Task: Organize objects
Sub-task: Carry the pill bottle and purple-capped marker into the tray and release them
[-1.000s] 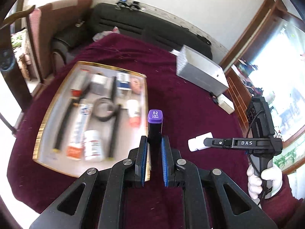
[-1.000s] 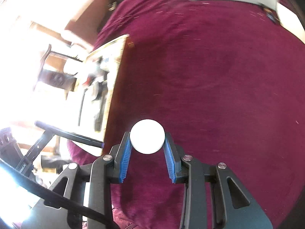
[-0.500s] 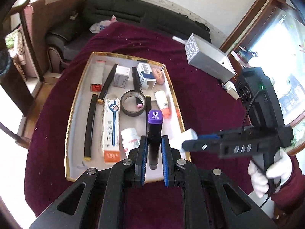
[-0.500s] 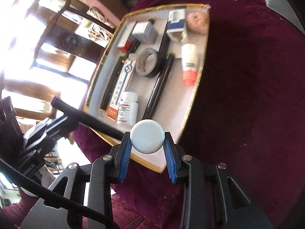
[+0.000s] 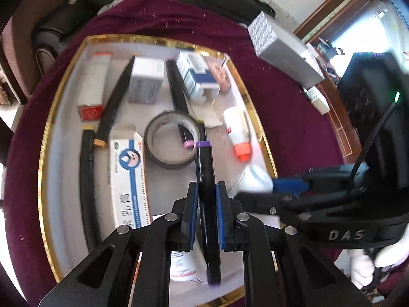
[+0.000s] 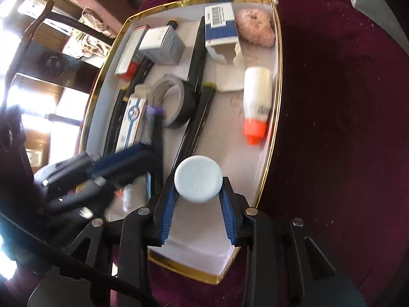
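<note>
My left gripper is shut on a black marker with a purple cap and holds it low over the gold-rimmed tray, pointing at the tape roll. My right gripper is shut on a small white bottle, whose round cap faces the camera, above the tray's near right part. The right gripper with the bottle shows in the left wrist view just right of the marker. The left gripper shows blurred in the right wrist view.
The tray holds several boxes, black pens, a toothpaste box, a white bottle with an orange cap and a pink puff. A grey box lies on the maroon cloth beyond the tray. A sofa stands behind.
Both grippers have moved over the tray and down towards it. The marker has tipped forward towards the tape roll. The right gripper has closed in beside the left.
</note>
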A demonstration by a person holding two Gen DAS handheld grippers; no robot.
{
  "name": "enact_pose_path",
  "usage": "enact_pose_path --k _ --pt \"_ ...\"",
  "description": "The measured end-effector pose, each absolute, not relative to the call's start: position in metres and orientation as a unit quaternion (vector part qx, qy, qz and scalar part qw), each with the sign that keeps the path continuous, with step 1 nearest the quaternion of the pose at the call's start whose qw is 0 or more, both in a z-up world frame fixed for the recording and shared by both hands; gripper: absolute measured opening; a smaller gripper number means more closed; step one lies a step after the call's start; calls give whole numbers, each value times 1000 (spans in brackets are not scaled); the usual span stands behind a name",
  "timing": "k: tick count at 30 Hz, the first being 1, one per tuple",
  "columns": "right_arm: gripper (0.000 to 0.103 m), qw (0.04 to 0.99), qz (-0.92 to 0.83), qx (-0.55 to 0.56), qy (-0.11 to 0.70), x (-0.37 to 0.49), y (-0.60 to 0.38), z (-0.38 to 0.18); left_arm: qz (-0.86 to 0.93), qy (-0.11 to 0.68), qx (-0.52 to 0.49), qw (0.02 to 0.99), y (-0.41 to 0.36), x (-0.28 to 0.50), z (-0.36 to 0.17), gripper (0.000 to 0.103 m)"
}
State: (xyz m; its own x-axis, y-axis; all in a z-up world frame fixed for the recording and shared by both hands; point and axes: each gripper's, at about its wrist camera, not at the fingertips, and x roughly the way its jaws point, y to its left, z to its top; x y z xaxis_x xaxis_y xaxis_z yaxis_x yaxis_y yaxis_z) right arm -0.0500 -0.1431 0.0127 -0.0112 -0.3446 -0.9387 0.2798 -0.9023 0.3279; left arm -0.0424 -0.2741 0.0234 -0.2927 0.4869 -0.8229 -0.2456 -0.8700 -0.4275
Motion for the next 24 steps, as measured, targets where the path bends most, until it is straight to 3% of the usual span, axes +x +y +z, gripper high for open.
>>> enact_pose_path --k 10,12,14,16,18,24 --pt "32 166 -703 691 -35 -65 -141 -4 803 -98 -542 230 -277 -42 25 11" --pt "33 159 -705 690 -23 -63 -142 -2 806 -100 -537 228 -280 -39 28 15" --pt "35 159 -711 684 -23 -57 -139 5 812 -106 -528 225 -284 -36 34 35" --pt "39 162 -721 673 -30 -50 -133 16 823 -111 -515 214 -288 -32 42 42" --pt "55 158 -737 656 -37 -44 -127 29 840 -109 -496 192 -292 -27 52 45" --pt "58 146 -781 601 -87 -34 -106 55 914 -52 -392 89 -299 7 114 50"
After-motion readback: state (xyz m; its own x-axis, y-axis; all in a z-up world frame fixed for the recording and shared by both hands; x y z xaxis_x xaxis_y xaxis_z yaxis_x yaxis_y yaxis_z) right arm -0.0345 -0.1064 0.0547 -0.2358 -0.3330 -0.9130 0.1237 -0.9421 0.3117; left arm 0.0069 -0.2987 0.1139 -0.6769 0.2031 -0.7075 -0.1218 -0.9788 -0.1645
